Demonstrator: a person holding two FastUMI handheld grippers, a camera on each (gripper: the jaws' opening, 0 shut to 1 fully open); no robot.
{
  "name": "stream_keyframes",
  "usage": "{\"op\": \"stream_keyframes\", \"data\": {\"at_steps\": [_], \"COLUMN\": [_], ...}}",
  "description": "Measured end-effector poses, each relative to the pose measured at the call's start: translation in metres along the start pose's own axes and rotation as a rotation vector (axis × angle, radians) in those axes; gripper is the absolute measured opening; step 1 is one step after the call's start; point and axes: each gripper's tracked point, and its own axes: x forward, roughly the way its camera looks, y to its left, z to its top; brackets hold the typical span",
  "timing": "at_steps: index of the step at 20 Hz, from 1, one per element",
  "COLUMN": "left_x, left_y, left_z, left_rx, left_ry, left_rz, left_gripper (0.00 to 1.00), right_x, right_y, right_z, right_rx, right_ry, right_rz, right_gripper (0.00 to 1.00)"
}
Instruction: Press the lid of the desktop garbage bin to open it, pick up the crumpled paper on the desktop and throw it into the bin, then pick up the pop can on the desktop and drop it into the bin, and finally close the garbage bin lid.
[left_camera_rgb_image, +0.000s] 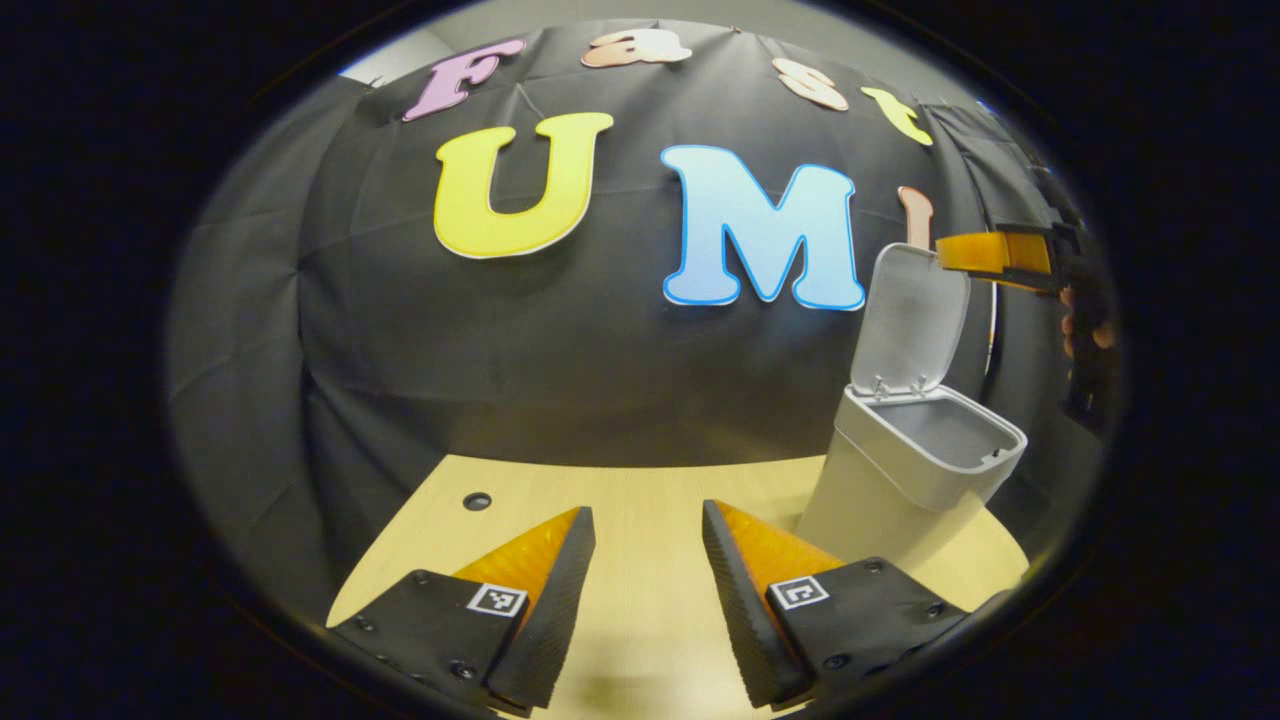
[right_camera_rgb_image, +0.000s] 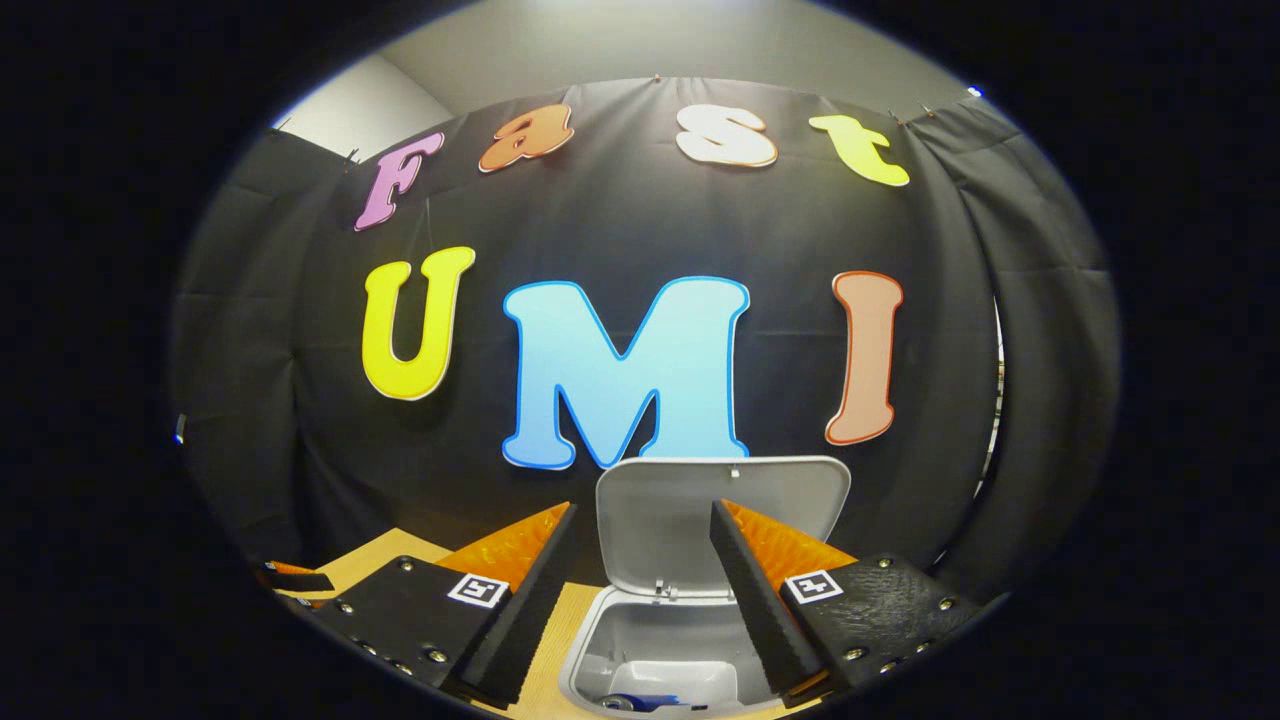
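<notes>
In the left gripper view, the left gripper (left_camera_rgb_image: 648, 590) hovered low over the near part of the wooden table (left_camera_rgb_image: 640, 490), its two fingers spread apart with nothing between them and only bare tabletop beyond. The garbage bin (left_camera_rgb_image: 905, 470) stood on the right side of the table, and its lid (left_camera_rgb_image: 910, 320) stood upright, hinged at the far edge, so the bin was open. High on the right, beside the top of the lid, the right gripper (left_camera_rgb_image: 995, 255) reached in level, with part of a hand (left_camera_rgb_image: 1085, 325) behind it; whether it touched the lid could not be told. In the right gripper view, the right gripper (right_camera_rgb_image: 640, 590) hung above the bin (right_camera_rgb_image: 600, 650) and looked down into it, fingers apart and empty, the raised lid (right_camera_rgb_image: 680, 520) framed between them. Inside the bin lay the pop can (right_camera_rgb_image: 640, 702), on the bottom, beside something pale that could not be made out. At the far left edge of that view, a fingertip of the left gripper (right_camera_rgb_image: 295, 577) showed low over the table (right_camera_rgb_image: 385, 560).
</notes>
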Motion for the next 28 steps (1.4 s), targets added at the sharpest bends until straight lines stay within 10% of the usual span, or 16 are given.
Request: {"op": "stream_keyframes", "data": {"at_steps": [17, 28], "left_x": [-0.023, -0.013], "left_y": [0.05, 0.027], "left_z": [-0.011, -0.01], "left_rx": [-0.047, -0.009], "left_ry": [0.008, 0.007], "left_rz": [0.106, 0.052], "left_gripper": [0.79, 0.7], "right_x": [0.074, 0.023], "right_y": [-0.057, -0.051], "right_z": [0.017, 0.0], "right_rx": [0.008, 0.051], "right_ry": [-0.026, -0.006], "right_rz": [-0.134, -0.122], "right_gripper": [0.82, 0.86]}}
